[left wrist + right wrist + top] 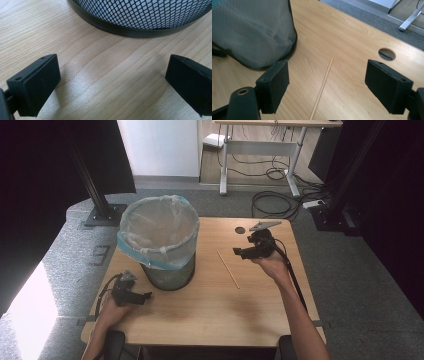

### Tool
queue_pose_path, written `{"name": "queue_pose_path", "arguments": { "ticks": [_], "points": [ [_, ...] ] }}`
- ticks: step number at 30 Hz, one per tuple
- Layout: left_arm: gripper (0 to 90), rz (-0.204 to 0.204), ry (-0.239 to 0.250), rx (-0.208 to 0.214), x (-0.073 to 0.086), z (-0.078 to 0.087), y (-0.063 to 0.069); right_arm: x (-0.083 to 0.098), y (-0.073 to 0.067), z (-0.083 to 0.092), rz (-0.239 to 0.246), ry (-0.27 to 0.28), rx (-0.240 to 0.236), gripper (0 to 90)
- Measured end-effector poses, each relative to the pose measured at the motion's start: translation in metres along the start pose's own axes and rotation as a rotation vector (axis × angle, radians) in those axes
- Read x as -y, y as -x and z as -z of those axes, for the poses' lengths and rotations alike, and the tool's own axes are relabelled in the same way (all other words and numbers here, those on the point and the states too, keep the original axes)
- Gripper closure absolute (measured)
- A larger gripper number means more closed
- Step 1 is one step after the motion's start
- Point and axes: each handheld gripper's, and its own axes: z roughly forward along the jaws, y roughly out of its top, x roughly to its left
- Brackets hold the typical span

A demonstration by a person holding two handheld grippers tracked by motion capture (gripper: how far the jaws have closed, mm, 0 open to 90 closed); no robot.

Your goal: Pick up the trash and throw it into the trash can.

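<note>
On the table's (pixel 210 315) middle, a thin, light, likely brittle wooden stick (pixel 228 269) is lying at the bin's (pixel 159 240) three o'clock; right gripper (pixel 239 252) is hovering wide apart, left gripper (pixel 145 296) gaping too. Pinching mid-length looks best.

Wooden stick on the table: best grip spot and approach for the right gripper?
Grip the wooden stick near its middle, coming from above with the open right gripper straddling it crosswise. It lies flat and thin on the table, apart from the bin, so ends offer less control.

Wooden table (pixel 210 310) carries a mesh bin (pixel 167 272); thin stick (pixel 228 269) beside it.
</note>
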Motion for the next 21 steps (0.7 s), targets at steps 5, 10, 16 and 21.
{"name": "queue_pose_path", "arguments": {
  "ticks": [5,10,16,21],
  "points": [
    [0.0,0.0,0.0,0.0,0.0,0.0,0.0,0.029,-0.001,-0.018,-0.02,-0.031,-0.004,14.0],
    [0.0,0.0,-0.001,0.0,0.0,0.0,0.0,0.054,-0.005,-0.035,-0.052,-0.067,-0.013,13.3],
    [0.0,-0.001,0.0,0.0,0.0,0.0,0.0,0.093,-0.011,-0.058,-0.086,-0.083,0.0,13.2],
    [0.0,-0.001,0.0,0.0,0.0,0.0,0.0,0.112,-0.022,-0.074,-0.077,-0.128,0.035,19.4]
  ]
}}
